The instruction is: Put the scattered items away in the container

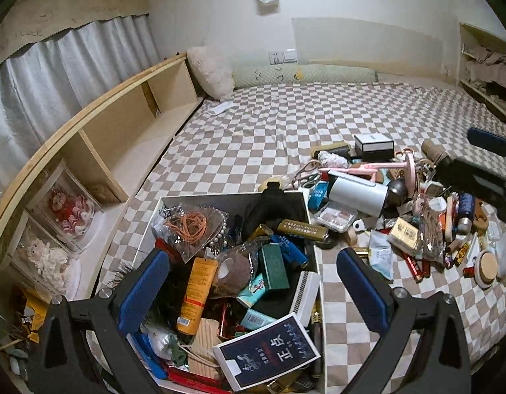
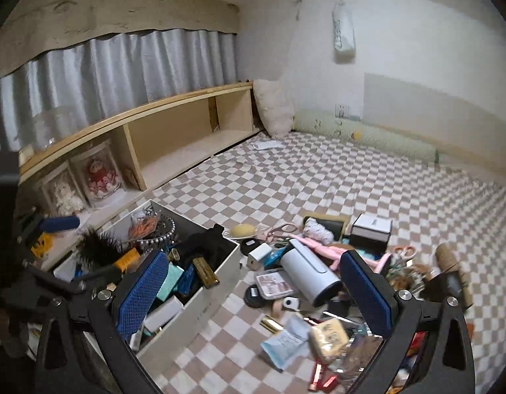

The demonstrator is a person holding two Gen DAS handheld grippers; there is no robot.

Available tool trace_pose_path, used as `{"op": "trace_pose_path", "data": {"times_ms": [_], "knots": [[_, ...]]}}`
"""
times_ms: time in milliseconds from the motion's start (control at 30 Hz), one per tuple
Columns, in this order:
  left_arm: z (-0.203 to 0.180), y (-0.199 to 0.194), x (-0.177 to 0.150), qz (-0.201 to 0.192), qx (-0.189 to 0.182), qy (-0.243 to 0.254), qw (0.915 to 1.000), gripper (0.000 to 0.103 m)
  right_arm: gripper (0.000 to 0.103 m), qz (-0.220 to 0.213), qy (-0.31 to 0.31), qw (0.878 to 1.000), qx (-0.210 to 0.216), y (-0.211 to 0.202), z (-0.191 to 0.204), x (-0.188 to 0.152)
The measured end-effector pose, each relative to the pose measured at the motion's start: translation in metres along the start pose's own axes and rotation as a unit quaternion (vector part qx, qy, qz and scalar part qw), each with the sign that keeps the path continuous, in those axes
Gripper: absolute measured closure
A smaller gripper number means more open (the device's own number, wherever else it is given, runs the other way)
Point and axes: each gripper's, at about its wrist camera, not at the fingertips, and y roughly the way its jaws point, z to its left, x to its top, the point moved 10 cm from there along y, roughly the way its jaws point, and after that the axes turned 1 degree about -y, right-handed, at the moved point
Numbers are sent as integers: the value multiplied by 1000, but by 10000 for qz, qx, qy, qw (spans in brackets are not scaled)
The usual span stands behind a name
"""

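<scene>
Left claw (image 1: 253,282): spread wide, empty, poised over the container (image 1: 220,198).
Right claw (image 2: 253,282): spread wide, gripping nothing.
Container: white box on the checked bed (image 1: 259,121), heaped full, directly beneath the left claw, left of the right claw.
Scattered items (image 1: 404,226): piled on the bed, right of the left claw, under the right claw's right finger; white cylinder (image 2: 310,271) between its fingers.

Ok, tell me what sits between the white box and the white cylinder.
In the right wrist view, between the white box and the white cylinder: a clear pink-filled case, a black disc and bare checkered sheet.
</scene>
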Motion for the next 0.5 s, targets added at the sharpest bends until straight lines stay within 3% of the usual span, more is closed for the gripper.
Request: {"op": "trace_pose_path", "data": {"times_ms": [500], "knots": [[-30,-50,8,-543,-577,-138,9968,0,0,169,-303,9974,-637,-57,-36,-28]]}}
